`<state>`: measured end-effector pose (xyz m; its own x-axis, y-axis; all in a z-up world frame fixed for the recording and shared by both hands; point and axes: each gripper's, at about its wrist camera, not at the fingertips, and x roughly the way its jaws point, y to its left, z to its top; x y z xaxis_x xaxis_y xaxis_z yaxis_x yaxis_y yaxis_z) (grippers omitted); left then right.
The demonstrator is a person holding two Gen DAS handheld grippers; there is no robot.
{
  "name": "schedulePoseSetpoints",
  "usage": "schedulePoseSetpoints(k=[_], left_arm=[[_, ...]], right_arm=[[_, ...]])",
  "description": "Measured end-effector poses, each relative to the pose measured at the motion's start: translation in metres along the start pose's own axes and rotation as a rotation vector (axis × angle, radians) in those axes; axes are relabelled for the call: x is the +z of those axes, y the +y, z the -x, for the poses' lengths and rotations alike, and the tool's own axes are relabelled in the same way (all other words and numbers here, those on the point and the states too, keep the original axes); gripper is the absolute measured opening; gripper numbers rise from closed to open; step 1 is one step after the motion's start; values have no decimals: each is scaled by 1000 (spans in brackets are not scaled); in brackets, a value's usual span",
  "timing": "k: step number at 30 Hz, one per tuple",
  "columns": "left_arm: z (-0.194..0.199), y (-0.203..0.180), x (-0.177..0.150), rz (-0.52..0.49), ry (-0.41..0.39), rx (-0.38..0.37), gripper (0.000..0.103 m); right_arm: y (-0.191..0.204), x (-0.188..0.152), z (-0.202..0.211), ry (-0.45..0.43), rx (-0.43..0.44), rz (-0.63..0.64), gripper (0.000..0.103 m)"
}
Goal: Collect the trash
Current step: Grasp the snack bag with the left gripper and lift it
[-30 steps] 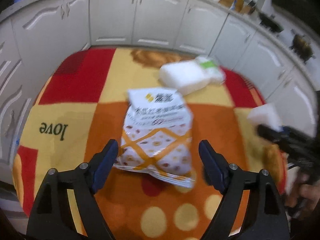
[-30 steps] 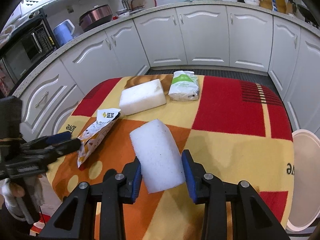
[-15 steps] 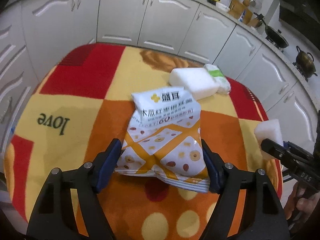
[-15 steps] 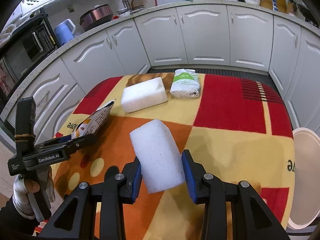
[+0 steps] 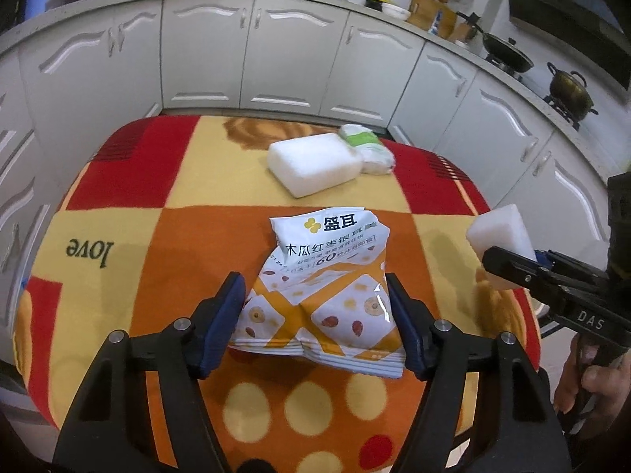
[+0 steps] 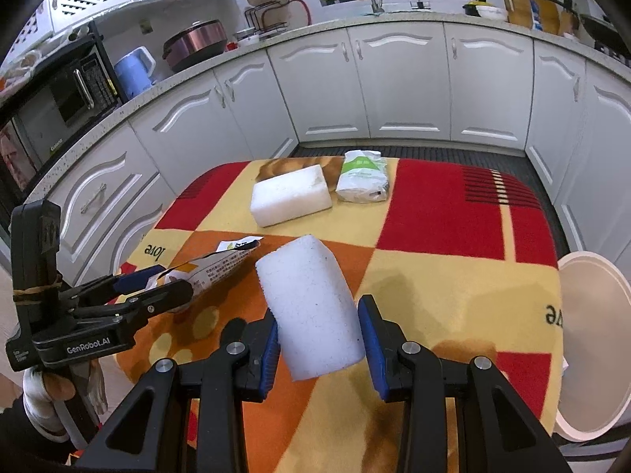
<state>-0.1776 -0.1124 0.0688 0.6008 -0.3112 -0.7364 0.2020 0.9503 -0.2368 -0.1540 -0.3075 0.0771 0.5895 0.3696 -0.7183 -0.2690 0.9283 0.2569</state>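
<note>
Left gripper (image 5: 315, 315) closes its jaws on a snack packet (image 5: 327, 287) above a patterned tablecloth (image 5: 157, 236); the right gripper (image 5: 508, 264) grips a foam block (image 5: 499, 232) nearby.

The counter (image 6: 453, 276) is covered by a soft cloth (image 5: 130, 236) with red, yellow and orange squares, pale dots near the front edge and the word "love" printed on a yellow square. At the far side a white foam block (image 6: 291, 194) lies flat on the cloth. Just beside it, on the right, lies a small white packet with a green top (image 6: 362, 176); whether the two touch is not clear.
</note>
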Motion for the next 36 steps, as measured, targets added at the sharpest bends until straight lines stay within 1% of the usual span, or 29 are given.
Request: schedulePoseSetpoints(k=[2, 4, 6, 9, 11, 12, 13, 14, 15, 18, 21, 24, 26, 31, 33, 36], left_arm=[[4, -5, 1, -11, -7, -6, 62], [5, -13, 3, -34, -6, -1, 21], [1, -21, 5, -54, 1, 3, 21], [-11, -26, 2, -49, 45, -15, 21], [-15, -28, -1, -55, 56, -11, 25], [-19, -30, -3, -65, 71, -3, 36], [-21, -30, -4, -67, 82, -1, 54], [-23, -30, -5, -67, 92, -2, 60], [-25, -29, -6, -61, 97, -6, 63], [-24, -25, -8, -55, 96, 7, 63], [-22, -19, -9, -40, 99, 2, 72], [-19, -10, -10, 4, 84, -7, 74], [-23, -4, -10, 35, 89, -9, 77], [-44, -1, -15, 77, 147, -22, 77], [-44, -4, -15, 76, 123, -14, 78], [-48, -8, -13, 86, 113, -10, 77]], right_arm=[[-1, -1, 4, -6, -2, -3, 36], [-4, -2, 9, -13, -6, -6, 36], [-6, -3, 12, -18, -11, -10, 36], [-12, -8, 15, -14, -19, -24, 36], [-16, -10, 16, -12, -23, -34, 36], [-18, -11, 17, -11, -25, -38, 36], [-20, -13, 18, -10, -28, -42, 36], [-22, -13, 18, -9, -30, -46, 36], [-24, -14, 18, -7, -31, -52, 36], [-27, -14, 18, -4, -24, -67, 36], [-27, -15, 16, 1, -20, -66, 36], [-26, -15, 12, 6, -12, -65, 36], [-25, -14, 9, 12, -9, -63, 36], [-21, -16, 3, 26, -5, -54, 36], [-21, -16, 2, 29, -6, -55, 36], [-22, -16, 0, 33, -8, -59, 36]])
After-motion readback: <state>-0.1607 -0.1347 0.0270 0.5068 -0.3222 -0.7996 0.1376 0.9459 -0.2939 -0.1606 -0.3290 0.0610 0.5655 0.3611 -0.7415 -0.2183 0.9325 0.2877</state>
